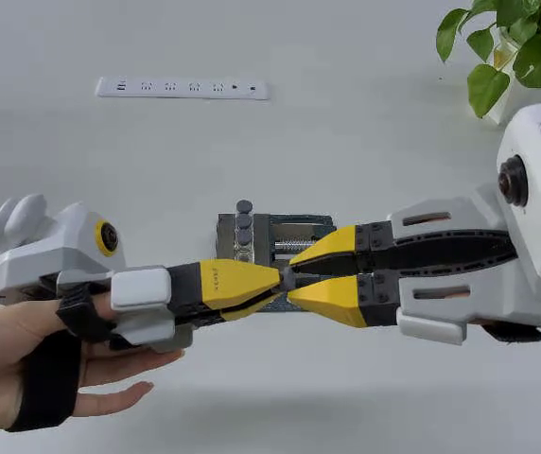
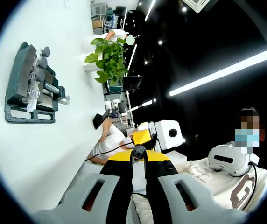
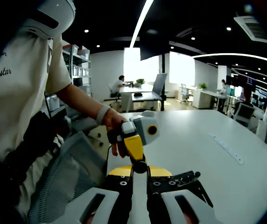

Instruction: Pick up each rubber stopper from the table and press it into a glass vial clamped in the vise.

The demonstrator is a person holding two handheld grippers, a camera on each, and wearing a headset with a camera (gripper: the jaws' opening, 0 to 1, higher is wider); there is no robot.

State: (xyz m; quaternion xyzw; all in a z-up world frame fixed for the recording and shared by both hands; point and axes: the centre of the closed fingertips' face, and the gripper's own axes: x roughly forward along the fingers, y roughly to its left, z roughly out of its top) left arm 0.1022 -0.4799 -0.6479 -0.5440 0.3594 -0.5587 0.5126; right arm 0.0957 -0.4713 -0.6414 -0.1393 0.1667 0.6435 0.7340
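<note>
Over the table [image 1: 365, 123], the two grippers meet tip to tip, the left gripper [image 1: 278, 286] reaching in from 9 o'clock in a hand [image 1: 25, 350] and the right gripper [image 1: 292, 284] from 3 o'clock. A dark stopper [image 1: 288, 276] sits exactly where their yellow tips join. Each gripper's jaws are drawn in on it, the right pair in a narrow V; both seem to pinch it, though which one bears it is hard to tell. At 12 o'clock from the tips, just beyond, stands the vise [image 1: 304, 232] with a row of dark-capped vials [image 1: 243, 227]. A power strip [image 1: 182, 88] lies at 11 o'clock, a plant [image 1: 507, 43] at 2 o'clock.
</note>
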